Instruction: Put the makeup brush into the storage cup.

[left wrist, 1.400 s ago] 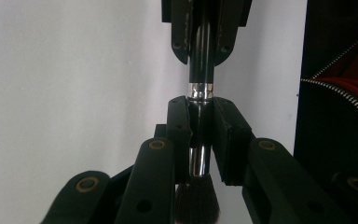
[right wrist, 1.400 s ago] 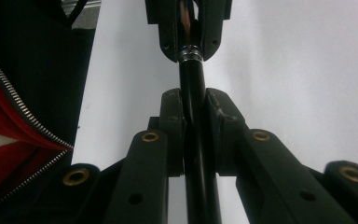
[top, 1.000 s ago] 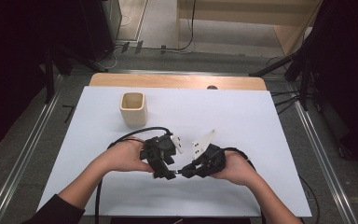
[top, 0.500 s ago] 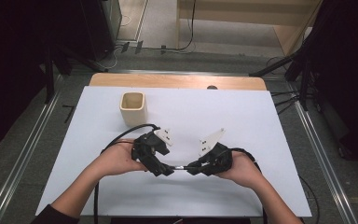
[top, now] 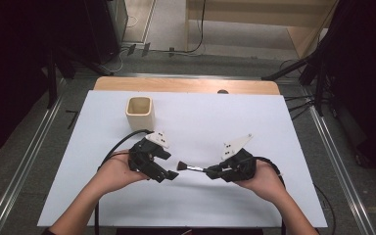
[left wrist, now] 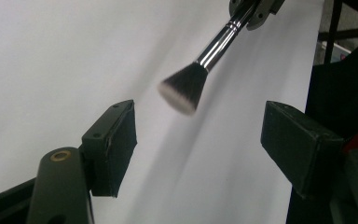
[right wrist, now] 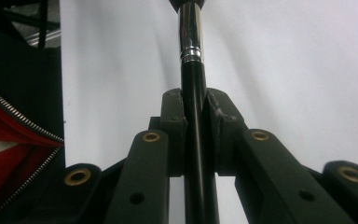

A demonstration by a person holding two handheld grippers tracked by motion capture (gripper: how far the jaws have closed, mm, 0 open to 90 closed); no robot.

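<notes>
Right gripper (top: 214, 172) is clamped on the black handle of the brush (top: 190, 168), which I hold level above the white counter (top: 274, 127). My left gripper (top: 169, 175) has just opened; its jaws stand apart, with the bristles just beyond them, not touching.

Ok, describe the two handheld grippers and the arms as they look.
Both the left gripper and the right gripper are black, each with a grey three-cornered plate on top and a black cable trailing back. The blocky black jaws hang on arms with brass-coloured pivot rings. The forearms are bare, with no sleeves in sight.
</notes>
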